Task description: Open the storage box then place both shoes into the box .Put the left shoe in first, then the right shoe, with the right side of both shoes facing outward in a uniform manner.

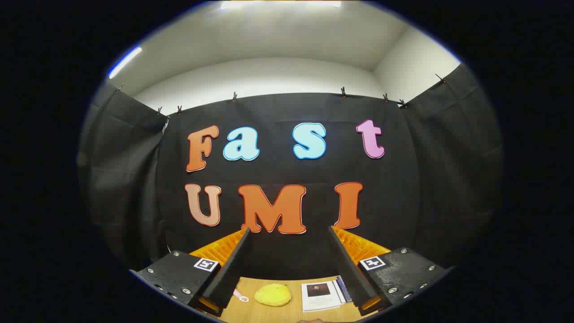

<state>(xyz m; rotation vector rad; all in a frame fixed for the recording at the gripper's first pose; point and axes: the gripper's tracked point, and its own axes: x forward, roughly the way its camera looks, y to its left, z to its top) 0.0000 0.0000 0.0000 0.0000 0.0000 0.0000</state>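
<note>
- I hold the gripper (289, 258) raised and level, and its fingers are spread wide with nothing between them; they point at the booth's black cloth wall (287, 170).
- Below and between the fingers I see a strip of pale wooden surface (293, 312).
- On that surface lies a soft yellow rounded thing, like a plush toy (272, 294), just ahead of the fingers and nearer the left one.
- Just beside it, toward the right finger, lies a white printed booklet with a small dark picture on its cover (320, 295); the two look close but apart.
- A small white tag-like scrap (240, 296) sits by the left finger's base; I cannot tell what it is.
- I cannot see the storage box or either shoe from here, so I cannot say where they stand, and I judge the task not yet begun.
- The risk I see: I am aimed too high, so dropping down blind could knock the yellow thing or the booklet off the surface.
- A second risk: without first finding the shoes, I could grab the right shoe before the left and break the order.
- I would tilt down and search before closing the fingers.
</note>
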